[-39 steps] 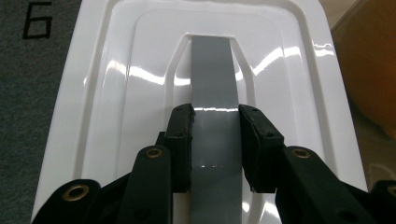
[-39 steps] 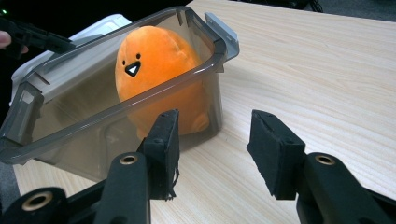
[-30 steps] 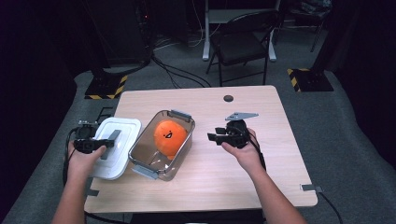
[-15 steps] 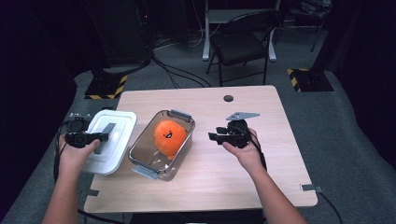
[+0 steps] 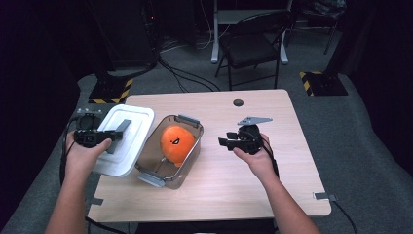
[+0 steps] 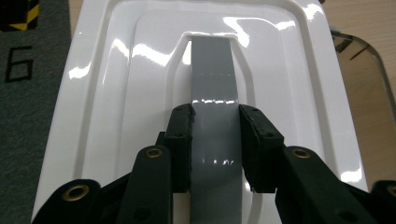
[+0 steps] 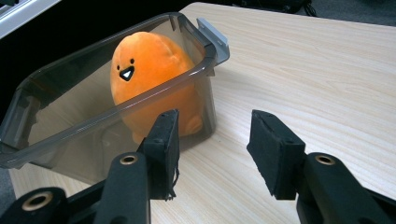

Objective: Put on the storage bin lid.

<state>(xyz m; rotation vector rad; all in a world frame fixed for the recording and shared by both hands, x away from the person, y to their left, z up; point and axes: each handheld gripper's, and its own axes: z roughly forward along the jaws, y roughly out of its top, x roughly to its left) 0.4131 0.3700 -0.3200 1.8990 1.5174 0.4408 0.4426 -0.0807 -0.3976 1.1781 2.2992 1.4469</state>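
Glossy white lid (image 6: 140, 93) with raised grey handle (image 6: 212, 70), held off the surface's (image 5: 272, 185) left edge. Left gripper (image 6: 215, 140) jaws clenched on that handle. Right gripper (image 7: 212, 149) jaws released, empty, facing smoky bin (image 7: 56, 126) holding orange plush toy (image 7: 149, 70) with tiny face.
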